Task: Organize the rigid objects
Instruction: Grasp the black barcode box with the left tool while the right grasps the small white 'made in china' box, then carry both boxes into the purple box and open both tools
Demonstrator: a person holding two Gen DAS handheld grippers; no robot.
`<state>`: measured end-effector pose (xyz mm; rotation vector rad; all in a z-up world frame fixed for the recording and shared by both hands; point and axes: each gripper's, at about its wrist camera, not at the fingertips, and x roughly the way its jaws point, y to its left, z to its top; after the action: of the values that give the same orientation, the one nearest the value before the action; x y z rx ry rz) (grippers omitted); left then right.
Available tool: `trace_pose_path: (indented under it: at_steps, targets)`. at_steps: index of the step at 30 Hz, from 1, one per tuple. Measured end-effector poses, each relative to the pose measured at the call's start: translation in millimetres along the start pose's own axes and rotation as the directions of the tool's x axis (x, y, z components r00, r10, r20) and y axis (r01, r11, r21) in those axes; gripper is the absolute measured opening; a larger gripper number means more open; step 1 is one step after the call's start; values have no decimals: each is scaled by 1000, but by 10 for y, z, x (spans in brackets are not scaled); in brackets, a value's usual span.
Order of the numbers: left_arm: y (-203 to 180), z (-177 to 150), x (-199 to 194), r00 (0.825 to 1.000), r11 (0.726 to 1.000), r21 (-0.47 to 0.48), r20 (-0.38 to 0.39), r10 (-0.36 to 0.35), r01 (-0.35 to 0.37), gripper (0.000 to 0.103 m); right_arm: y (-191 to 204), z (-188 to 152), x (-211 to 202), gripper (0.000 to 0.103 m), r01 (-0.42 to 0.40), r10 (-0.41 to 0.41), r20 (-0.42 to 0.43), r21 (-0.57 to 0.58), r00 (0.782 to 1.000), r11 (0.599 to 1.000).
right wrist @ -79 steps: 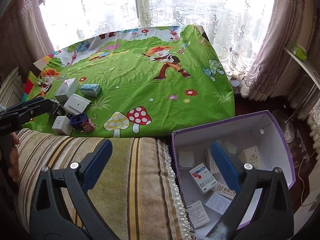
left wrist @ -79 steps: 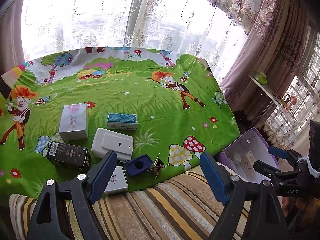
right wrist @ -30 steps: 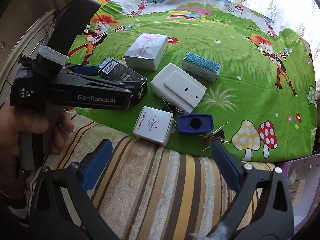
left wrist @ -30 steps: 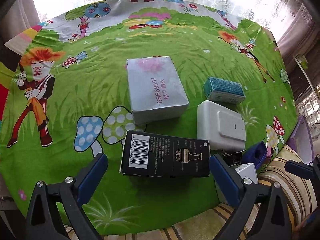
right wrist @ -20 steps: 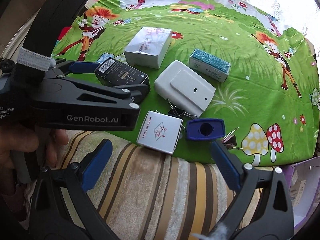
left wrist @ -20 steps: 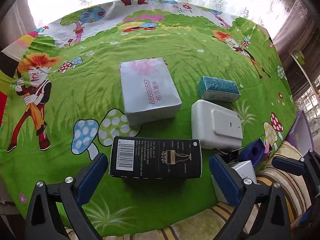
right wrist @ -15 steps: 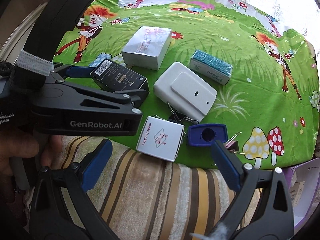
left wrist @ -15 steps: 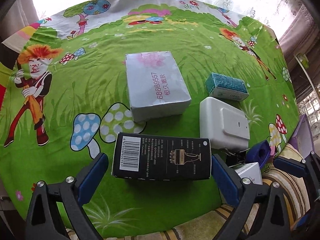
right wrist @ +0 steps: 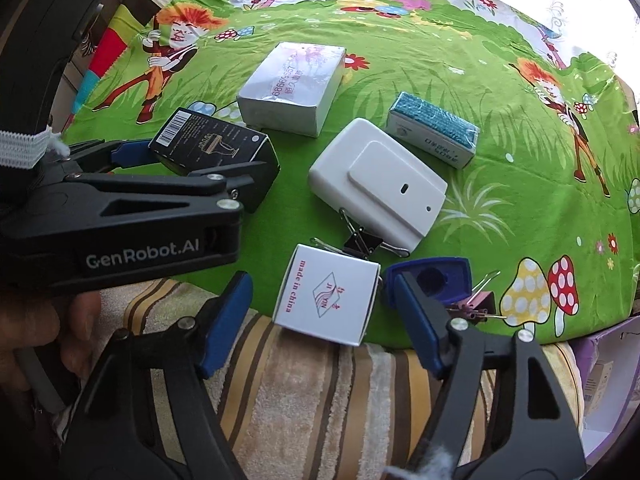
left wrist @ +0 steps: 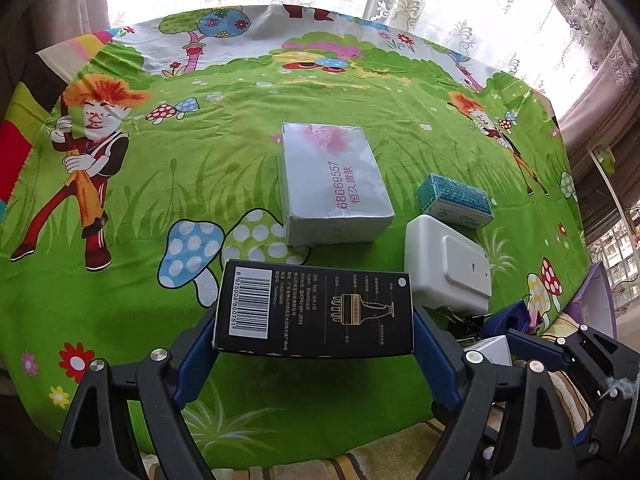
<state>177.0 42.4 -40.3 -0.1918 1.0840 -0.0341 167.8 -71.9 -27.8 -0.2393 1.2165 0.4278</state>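
Left wrist view: the left gripper (left wrist: 314, 354) has been closing and its pads now meet the short ends of the black box (left wrist: 314, 314), nearest the camera, in front of the silver box (left wrist: 332, 184). The carton is probably light and crushable.

Right wrist view: the right gripper (right wrist: 320, 320), half-closed, straddles the white box (right wrist: 326, 300) without contact, beside the black box (right wrist: 212, 148). Flat sides suit gripping.

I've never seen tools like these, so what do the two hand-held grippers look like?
Both are black plastic clamps. The left gripper and right gripper each have two angled arms with silver rivets and blue padded fingers. The left one's side reads "GenRobot.AI" in white, with a white elastic strap around its body.
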Motion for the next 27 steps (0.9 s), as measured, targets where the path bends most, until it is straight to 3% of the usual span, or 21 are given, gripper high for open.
trace_pose_path:
  at_steps: [8, 27]
  targets:
    - [52, -66, -172, 998, 999, -46, 58, -10, 12, 88, -34, -62, -73, 46, -27, 27, 28, 15, 999, 1000]
    - [-36, -204, -596, 983, 997, -77, 183, 6, 9, 88, -315, -316, -529, 45, -121, 107, 158, 77, 982, 990]
